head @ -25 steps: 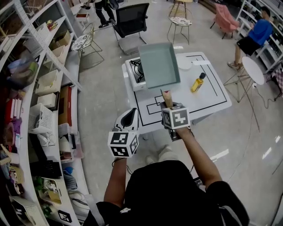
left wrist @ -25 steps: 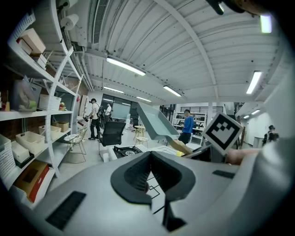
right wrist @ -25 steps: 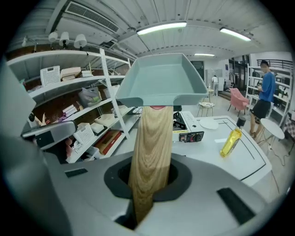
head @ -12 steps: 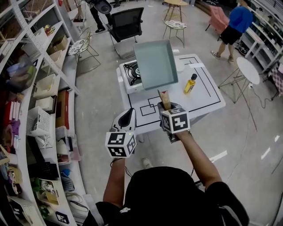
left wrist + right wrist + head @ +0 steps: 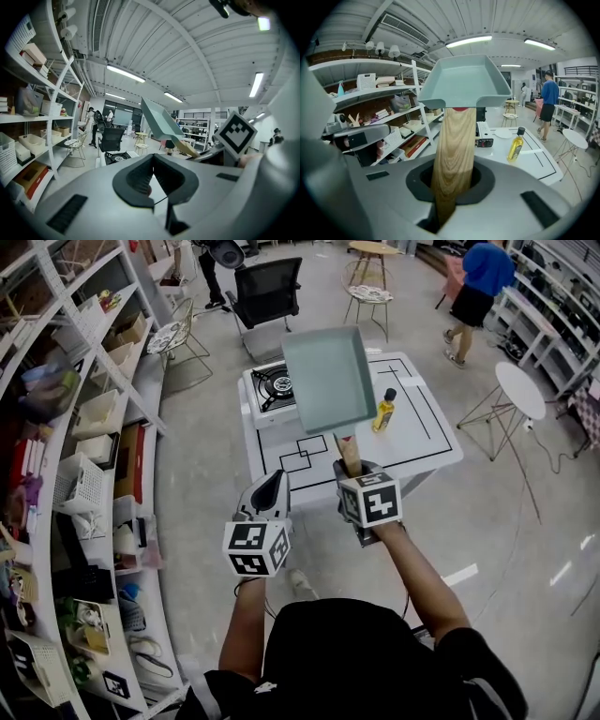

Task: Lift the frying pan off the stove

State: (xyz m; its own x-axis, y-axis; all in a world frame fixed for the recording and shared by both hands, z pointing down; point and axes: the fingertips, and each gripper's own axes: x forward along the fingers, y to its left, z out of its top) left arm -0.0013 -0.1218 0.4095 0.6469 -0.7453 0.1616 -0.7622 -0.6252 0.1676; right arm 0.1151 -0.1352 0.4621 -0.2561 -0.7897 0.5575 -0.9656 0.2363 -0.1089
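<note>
A square teal frying pan with a wooden handle hangs in the air above the white table, clear of the gas stove at the table's far left. My right gripper is shut on the handle, and the pan tilts up in front of it. My left gripper hovers beside it to the left, away from the table, with its jaws shut and nothing between them. The left gripper view shows the pan from the side.
A yellow oil bottle stands on the table just right of the pan. Shelves with boxes and baskets line the left side. An office chair, stools and a round side table stand beyond; a person in blue walks at the back.
The pan stays held aloft in the right gripper and now covers less of the stove. The table has slid left and further off in the view. The person in blue walked left.
</note>
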